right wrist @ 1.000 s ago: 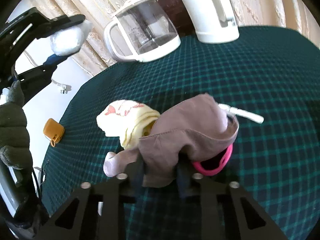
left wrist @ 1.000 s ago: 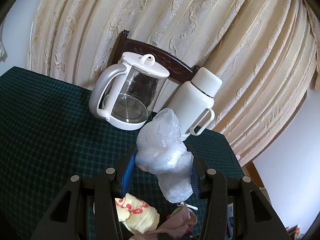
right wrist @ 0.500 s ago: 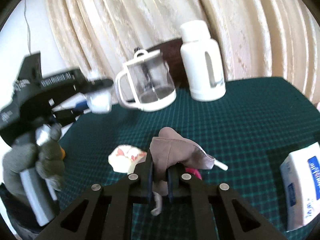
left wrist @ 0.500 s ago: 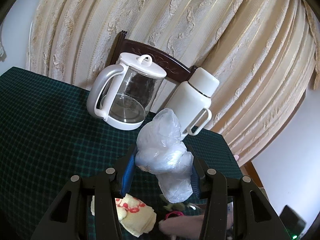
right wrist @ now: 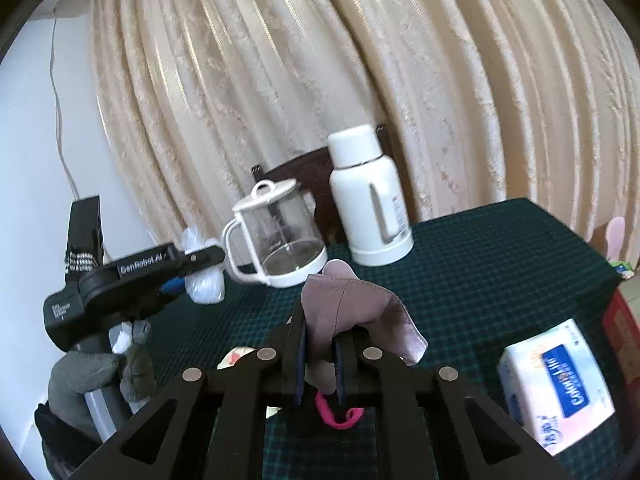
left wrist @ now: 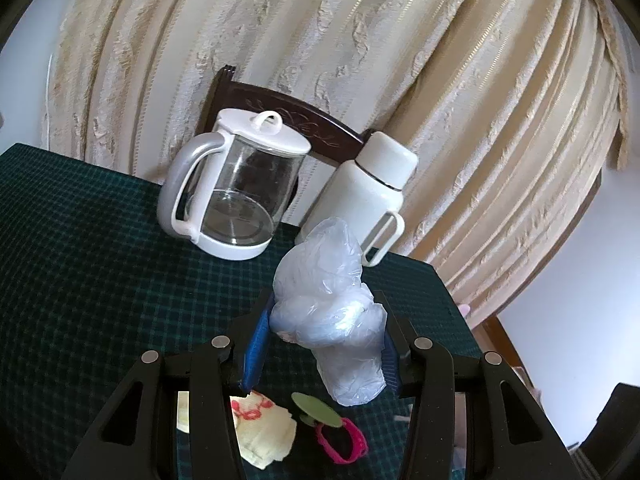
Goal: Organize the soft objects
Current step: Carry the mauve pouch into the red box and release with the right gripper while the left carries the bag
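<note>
My left gripper [left wrist: 326, 330] is shut on a crumpled clear plastic bag [left wrist: 332, 320], held above the green checked tablecloth [left wrist: 80, 260]. The same bag [right wrist: 202, 276] shows in the right wrist view, with the left gripper [right wrist: 200, 264] held by a gloved hand [right wrist: 100, 372]. My right gripper [right wrist: 320, 344] is shut on a mauve cloth [right wrist: 352, 304], lifted off the table. Below lie a yellow cloth with red print [left wrist: 260, 428], a green disc [left wrist: 314, 406] and a pink band [left wrist: 344, 444]. The pink band [right wrist: 340, 416] also peeks under the right fingers.
A glass kettle with white lid [left wrist: 236, 196] and a white flask [left wrist: 368, 200] stand at the table's back, before a dark chair back [left wrist: 296, 120] and cream curtains [left wrist: 440, 80]. A tissue pack [right wrist: 556, 388] lies at the right on the tablecloth [right wrist: 480, 264].
My right gripper closed on the mauve cloth and lifted it up off the table, uncovering the pink band and green disc. The left gripper barely moved, still gripping the bag.
</note>
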`<move>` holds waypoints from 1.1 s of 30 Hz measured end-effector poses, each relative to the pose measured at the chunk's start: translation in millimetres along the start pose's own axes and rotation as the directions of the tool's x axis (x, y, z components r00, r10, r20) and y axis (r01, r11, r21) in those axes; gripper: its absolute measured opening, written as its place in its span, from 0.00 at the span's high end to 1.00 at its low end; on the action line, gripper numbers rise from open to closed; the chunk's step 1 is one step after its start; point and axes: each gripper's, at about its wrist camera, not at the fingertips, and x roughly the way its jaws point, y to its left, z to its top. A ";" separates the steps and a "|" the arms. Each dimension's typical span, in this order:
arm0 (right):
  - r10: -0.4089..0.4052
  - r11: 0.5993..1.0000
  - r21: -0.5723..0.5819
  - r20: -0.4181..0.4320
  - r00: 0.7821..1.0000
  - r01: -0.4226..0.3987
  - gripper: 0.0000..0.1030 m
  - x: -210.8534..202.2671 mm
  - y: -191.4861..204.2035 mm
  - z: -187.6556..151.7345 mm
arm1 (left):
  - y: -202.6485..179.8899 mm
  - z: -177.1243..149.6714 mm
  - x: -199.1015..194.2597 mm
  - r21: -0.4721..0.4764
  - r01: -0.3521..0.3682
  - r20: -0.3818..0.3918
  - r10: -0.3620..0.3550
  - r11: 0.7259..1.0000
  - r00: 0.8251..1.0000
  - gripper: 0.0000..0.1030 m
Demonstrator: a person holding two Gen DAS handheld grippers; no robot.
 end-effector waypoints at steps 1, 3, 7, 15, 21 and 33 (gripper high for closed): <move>-0.009 1.000 0.004 0.010 1.000 0.008 0.88 -4.1 -2.6 1.6 | -1.6 -0.4 -0.2 0.004 0.003 0.000 -0.003 1.000 1.000 0.53; -0.023 1.000 0.010 0.024 0.999 0.022 0.88 -9.8 -7.3 2.7 | -5.7 -1.6 -0.6 0.012 0.010 -0.001 -0.010 1.000 1.000 0.53; -0.058 0.998 0.030 0.051 0.997 0.057 0.88 -26.3 -19.3 5.2 | -14.1 -5.0 -1.1 0.030 0.024 -0.006 -0.024 0.999 1.000 0.53; -0.170 0.984 0.068 0.104 0.980 0.163 0.88 -66.3 -53.7 11.7 | -35.0 -15.6 -2.3 0.079 0.054 -0.019 -0.052 0.995 0.998 0.53; -0.275 0.958 0.122 0.142 0.951 0.258 0.88 -100.4 -88.9 15.9 | -53.0 -26.4 2.2 0.120 0.076 -0.045 -0.071 0.990 0.996 0.53; -0.485 0.860 0.257 0.143 0.863 0.441 0.88 -160.3 -167.9 8.5 | -89.8 -54.5 13.4 0.199 0.135 -0.124 -0.112 0.971 0.986 0.53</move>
